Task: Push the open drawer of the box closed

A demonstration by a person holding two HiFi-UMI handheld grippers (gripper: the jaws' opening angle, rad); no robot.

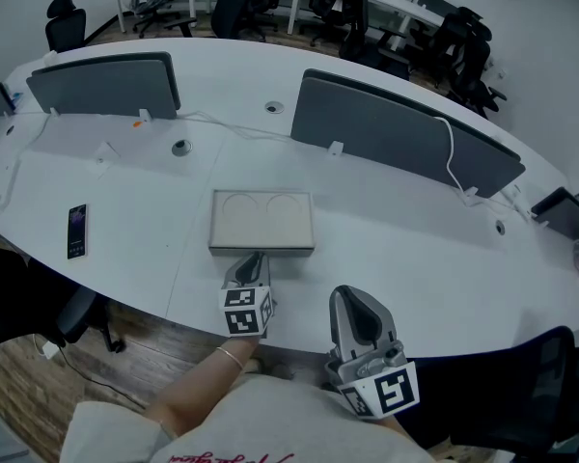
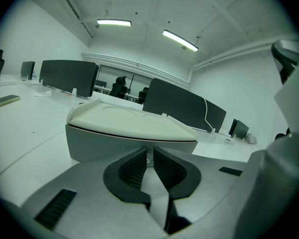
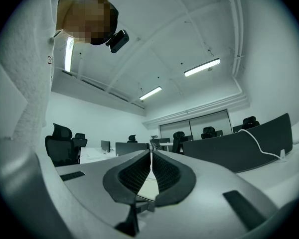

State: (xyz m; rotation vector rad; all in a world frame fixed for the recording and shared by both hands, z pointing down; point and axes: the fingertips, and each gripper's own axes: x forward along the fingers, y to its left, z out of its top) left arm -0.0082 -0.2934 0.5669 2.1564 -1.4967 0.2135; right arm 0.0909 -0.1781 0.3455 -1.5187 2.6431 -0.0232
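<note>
1. On the white table [image 1: 415,230], near its front edge, a flat rectangular box [image 1: 261,218] is set. A cream lid with two shallow round recesses is seen above grey sides.
2. The box's long axis is laid left to right, parallel to the near table edge. Its grey drawer front [image 2: 104,142] is turned toward the person and is seen sitting flush beneath the lid's lip.
3. The left gripper [image 1: 255,258] is held directly before that front, near its middle. It is tilted slightly downward, and its tips are placed right at the grey face.
4. Its jaws are drawn nearly together, with only a thin slit left between the pads. A small pale bit is glimpsed in the slit. Whether it is pinched cannot be told.
5. The right gripper [image 1: 353,297] is held to the right of the left one and nearer the person, at the table's edge and well apart from the box. Its jaws are pressed together on nothing.
</note>
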